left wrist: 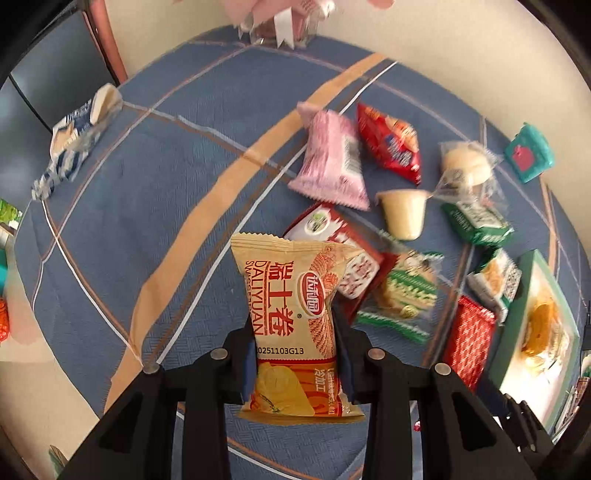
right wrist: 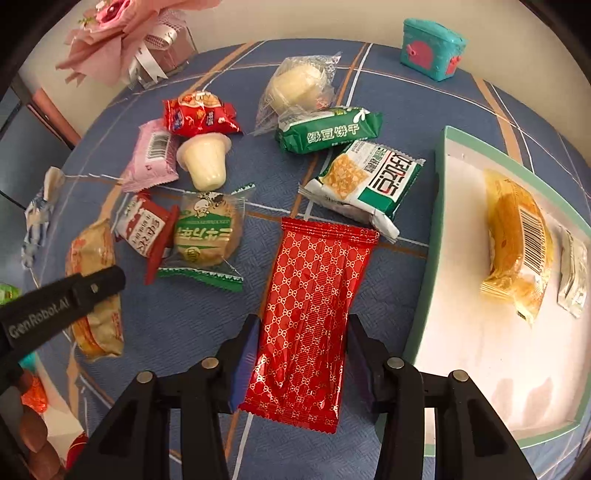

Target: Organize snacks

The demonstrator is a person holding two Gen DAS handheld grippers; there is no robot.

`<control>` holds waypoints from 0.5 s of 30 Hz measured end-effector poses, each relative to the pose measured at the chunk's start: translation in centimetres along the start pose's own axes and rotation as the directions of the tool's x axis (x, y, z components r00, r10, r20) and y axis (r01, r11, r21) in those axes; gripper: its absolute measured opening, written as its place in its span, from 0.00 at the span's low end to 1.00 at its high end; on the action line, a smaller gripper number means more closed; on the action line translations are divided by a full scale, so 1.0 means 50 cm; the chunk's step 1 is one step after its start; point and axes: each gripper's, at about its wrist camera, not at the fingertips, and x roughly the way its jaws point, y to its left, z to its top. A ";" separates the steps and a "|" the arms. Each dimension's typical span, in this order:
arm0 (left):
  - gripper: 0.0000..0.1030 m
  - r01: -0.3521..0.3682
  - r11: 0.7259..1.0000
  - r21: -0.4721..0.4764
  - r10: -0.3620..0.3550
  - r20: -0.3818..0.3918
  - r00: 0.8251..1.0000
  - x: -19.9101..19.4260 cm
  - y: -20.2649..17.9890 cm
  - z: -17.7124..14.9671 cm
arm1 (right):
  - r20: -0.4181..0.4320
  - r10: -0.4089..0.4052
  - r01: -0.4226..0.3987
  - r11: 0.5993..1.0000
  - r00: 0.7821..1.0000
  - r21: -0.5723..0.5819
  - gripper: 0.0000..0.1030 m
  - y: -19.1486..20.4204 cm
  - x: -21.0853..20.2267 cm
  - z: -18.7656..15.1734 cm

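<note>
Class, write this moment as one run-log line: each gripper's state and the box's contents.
left gripper: shut on tan snack pack | right gripper: shut on red packet | box: yellow cake pack, small sachet

1. The left gripper is showing matte black angular linkage arms with round silver pins.
2. The right gripper is looking alike, with blue-faced finger pads.
3. White "GenRobot.AI" lettering is appearing on the left gripper's side.

Cream wall – blue plaid tablecloth, daylit.
</note>
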 end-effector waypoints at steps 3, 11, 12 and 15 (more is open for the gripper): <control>0.36 0.010 1.000 0.007 -0.010 0.027 1.000 -0.024 -0.002 -0.009 | 0.012 0.017 -0.017 1.000 1.000 0.015 0.46 -0.012 -0.017 0.002; 0.36 0.035 0.999 0.023 -0.036 0.067 0.997 -0.065 0.004 -0.031 | 0.103 0.061 -0.064 0.997 0.993 0.031 0.15 -0.032 -0.107 0.010; 0.36 0.033 0.999 0.024 -0.035 0.070 0.997 -0.066 0.005 -0.035 | 0.115 0.072 -0.076 0.997 0.991 0.033 0.15 -0.036 -0.117 0.011; 0.36 0.028 0.999 0.030 -0.030 0.065 0.997 -0.082 -0.006 -0.032 | 0.115 0.077 -0.082 0.996 0.990 0.043 0.15 -0.043 -0.121 0.014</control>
